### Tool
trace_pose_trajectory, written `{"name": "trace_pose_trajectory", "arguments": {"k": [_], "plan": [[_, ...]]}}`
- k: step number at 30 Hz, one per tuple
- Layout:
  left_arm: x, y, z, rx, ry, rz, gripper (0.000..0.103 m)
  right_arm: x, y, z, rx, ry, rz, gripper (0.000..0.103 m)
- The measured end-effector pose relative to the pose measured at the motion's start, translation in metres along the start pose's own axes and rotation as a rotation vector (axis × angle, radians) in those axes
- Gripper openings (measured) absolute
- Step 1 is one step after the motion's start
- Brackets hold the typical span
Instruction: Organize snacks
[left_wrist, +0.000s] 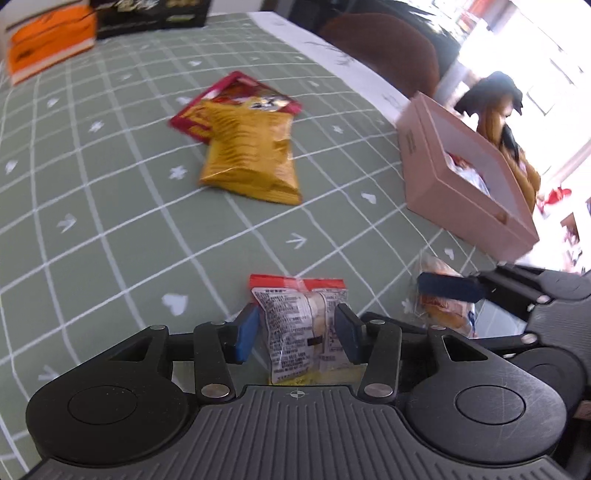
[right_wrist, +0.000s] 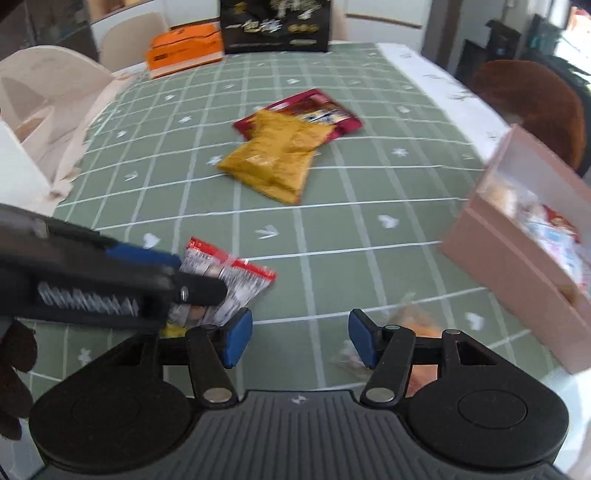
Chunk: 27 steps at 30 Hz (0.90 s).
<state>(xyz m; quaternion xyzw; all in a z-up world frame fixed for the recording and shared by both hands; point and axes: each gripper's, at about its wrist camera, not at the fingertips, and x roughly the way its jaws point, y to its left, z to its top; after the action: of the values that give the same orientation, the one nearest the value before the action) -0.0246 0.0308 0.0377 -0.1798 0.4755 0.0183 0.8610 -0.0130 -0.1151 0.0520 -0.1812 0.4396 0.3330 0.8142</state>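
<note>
Setting: green checked cloth covers the worktop (left_wrist: 110, 206), chairs behind, bright window to the right.
Left hand-held gripper (left_wrist: 299, 332): blue pads sit on both sides of a clear red-topped snack packet (left_wrist: 299, 317), seemingly closed on it; contact looks light.
Right hand-held gripper (right_wrist: 300, 341): jaws apart over bare cloth, nothing between them; an orange snack pack (right_wrist: 417, 332) lies just beside its right pad.
Pink box (left_wrist: 461, 192): at the right edge, already holding packets.
Loose snacks: yellow bag (left_wrist: 251, 155) overlapping a red bag (left_wrist: 221, 99), mid-cloth.
Advice: probably firm the grip at the packet's middle, lift clear, then carry it over the box wall before letting go.
</note>
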Motion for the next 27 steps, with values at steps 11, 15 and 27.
{"name": "trace_pose_trajectory", "arguments": {"k": [11, 15, 27], "plan": [[0.001, -0.013, -0.012, 0.172, -0.021, 0.0, 0.052, -0.041, -0.062, -0.032, 0.106, -0.042, -0.12, 0.062], [0.002, -0.018, -0.012, 0.202, -0.007, -0.019, 0.052, -0.041, -0.101, -0.043, 0.299, -0.012, -0.047, 0.066], [-0.025, -0.03, -0.02, 0.205, -0.008, 0.002, 0.051, -0.014, -0.11, -0.032, 0.458, 0.002, 0.025, 0.069]]}}
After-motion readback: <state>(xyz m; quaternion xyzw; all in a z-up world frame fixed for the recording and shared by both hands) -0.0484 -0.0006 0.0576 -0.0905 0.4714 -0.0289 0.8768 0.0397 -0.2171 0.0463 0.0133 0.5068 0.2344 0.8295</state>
